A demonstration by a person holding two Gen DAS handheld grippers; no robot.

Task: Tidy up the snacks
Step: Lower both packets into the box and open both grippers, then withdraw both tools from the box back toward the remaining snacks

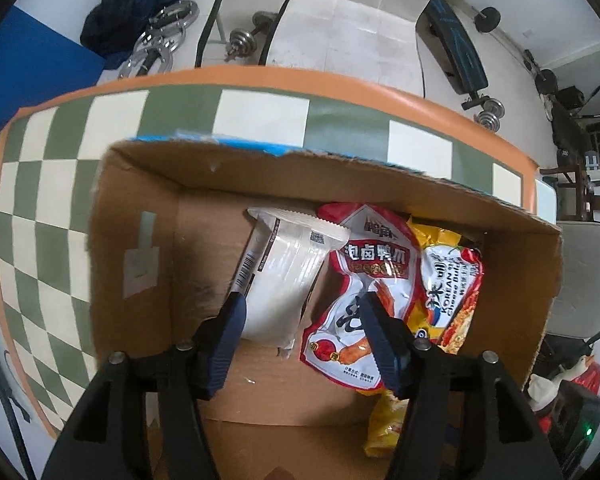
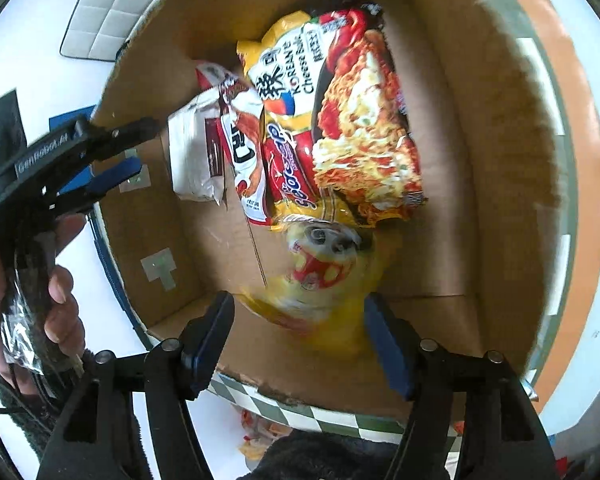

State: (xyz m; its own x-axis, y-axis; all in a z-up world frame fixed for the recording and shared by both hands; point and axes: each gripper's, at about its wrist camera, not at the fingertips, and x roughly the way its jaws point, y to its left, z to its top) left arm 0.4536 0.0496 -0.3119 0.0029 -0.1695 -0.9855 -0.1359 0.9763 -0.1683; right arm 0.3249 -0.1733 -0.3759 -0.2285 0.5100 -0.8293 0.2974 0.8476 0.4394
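Note:
A cardboard box [image 1: 140,216] sits on a green-and-white checkered table. Inside lie a white packet [image 1: 284,272], a red-and-white duck-claw snack bag [image 1: 368,276] and a yellow Korean cheese noodle pack [image 1: 452,284]. My left gripper [image 1: 300,312] is open and empty above the box, its fingers either side of the white packet's lower end. In the right wrist view the box [image 2: 500,160] holds the noodle pack [image 2: 364,128], the white packet [image 2: 192,152] and the red-and-white bag [image 2: 244,152]. My right gripper [image 2: 300,320] is open; a blurred yellow bag [image 2: 324,276] lies between its fingers in the box.
The table [image 1: 260,112] has an orange rim. Beyond it are white chairs [image 1: 352,12], dumbbells [image 1: 244,40], a weight bench [image 1: 456,44] and a blue mat [image 1: 32,68]. The left gripper [image 2: 112,160] and the hand holding it show at the box's left wall.

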